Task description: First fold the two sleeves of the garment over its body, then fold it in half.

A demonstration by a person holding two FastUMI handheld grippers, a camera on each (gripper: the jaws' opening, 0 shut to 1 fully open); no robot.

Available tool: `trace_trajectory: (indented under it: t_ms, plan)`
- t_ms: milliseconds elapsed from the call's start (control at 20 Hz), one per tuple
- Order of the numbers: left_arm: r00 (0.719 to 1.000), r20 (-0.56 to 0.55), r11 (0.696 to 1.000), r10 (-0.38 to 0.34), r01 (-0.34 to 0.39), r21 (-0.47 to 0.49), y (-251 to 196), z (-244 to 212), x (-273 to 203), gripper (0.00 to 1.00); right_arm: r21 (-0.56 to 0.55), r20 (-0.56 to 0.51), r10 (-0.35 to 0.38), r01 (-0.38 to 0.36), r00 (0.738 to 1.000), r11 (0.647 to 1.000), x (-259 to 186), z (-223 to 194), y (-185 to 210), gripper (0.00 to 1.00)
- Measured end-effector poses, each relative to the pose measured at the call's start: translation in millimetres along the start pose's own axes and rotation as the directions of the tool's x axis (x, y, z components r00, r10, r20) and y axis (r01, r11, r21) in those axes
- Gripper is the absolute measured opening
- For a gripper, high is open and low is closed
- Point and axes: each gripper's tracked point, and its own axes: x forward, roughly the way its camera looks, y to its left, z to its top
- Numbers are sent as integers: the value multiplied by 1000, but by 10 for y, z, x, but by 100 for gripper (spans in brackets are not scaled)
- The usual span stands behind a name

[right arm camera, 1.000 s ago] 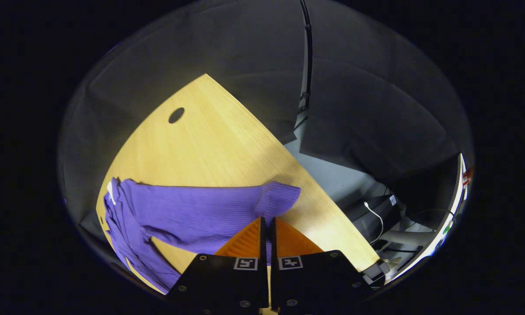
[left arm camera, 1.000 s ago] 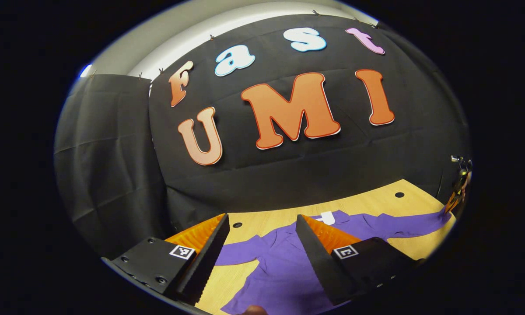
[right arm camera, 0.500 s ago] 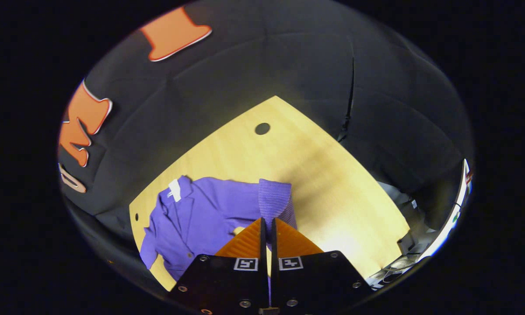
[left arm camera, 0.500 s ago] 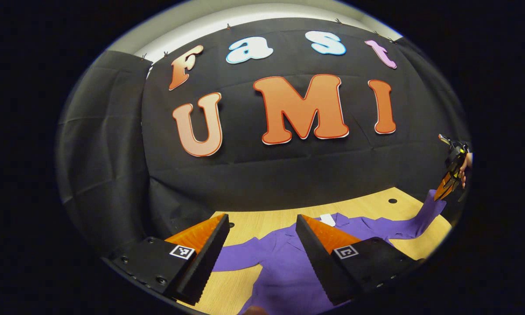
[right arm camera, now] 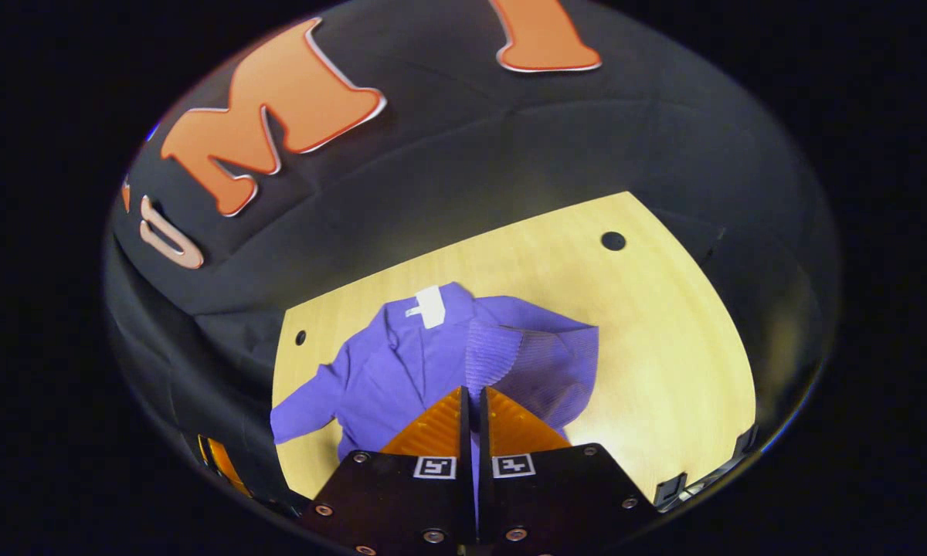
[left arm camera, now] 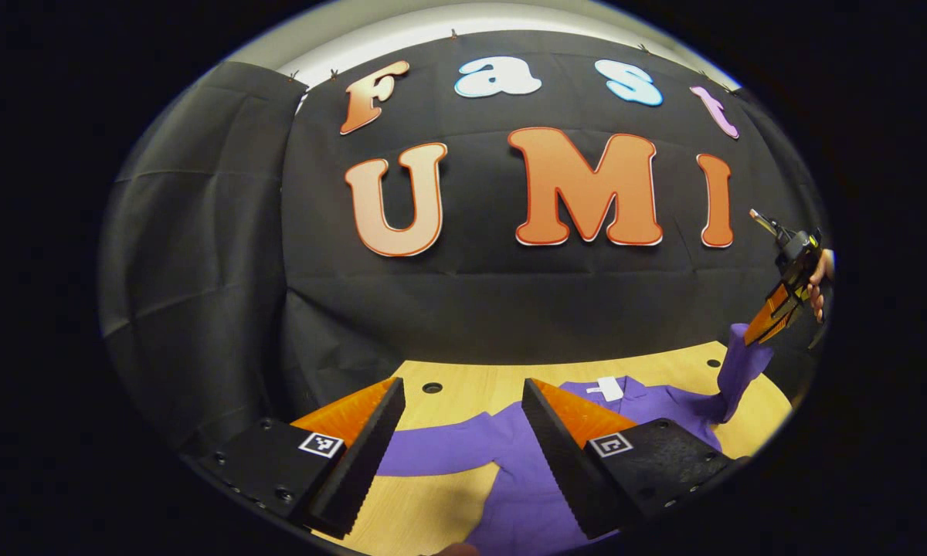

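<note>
1. A purple garment (right arm camera: pixel 402 371) lies on the light wooden table (right arm camera: pixel 664 340), in the lower middle of the right gripper view, its collar with a white tag (right arm camera: pixel 430 306) toward the upper part of the frame
2. The right gripper (right arm camera: pixel 471 401) sits at the bottom centre of that view, fingers pressed together on the cuff of one sleeve (right arm camera: pixel 510 355), which rises from the table toward the fingers
3. In the left gripper view the same gripper shows at the right edge, held by a hand (left arm camera: pixel 819 282), with the sleeve hanging below it down to the table
4. The left gripper (left arm camera: pixel 463 432) is at the bottom of its own view, fingers wide apart and holding nothing, above the garment's body
5. The other sleeve (left arm camera: pixel 432 452) lies flat on the table, stretching toward the lower left of that frame
6. A dark round hole (right arm camera: pixel 612 240) marks the table at the upper right of the right gripper view
</note>
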Motion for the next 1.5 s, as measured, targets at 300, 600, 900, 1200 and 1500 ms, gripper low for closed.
trace_trajectory:
  t_ms: [300, 600, 900, 1200, 1500]
  plan:
    - [995, -41, 996, 86, -86, -5, 527, -175, -19, 99, -140, -45, 111, -116, 993, 983, 254, -90, 1119, 3]
    - [988, -73, 990, 140, -139, 15, 911, -349, 14, 99, -182, -97, 189, -204, 977, 962, 520, -424, 1813, 2]
    - [986, -116, 993, 120, -118, 22, 1020, -477, 281, 99, -219, 32, 280, -267, 959, 938, 189, -269, 1995, 53]
    - [913, -402, 984, 71, -130, -121, 1585, -1047, 1012, 99, -288, 389, 132, -16, 912, 958, -492, 229, 1292, 96]
    - [749, -660, 989, 61, -133, -59, 2043, -1920, 1455, 100, -187, 588, -60, 207, 807, 960, -1097, 204, 468, 96]
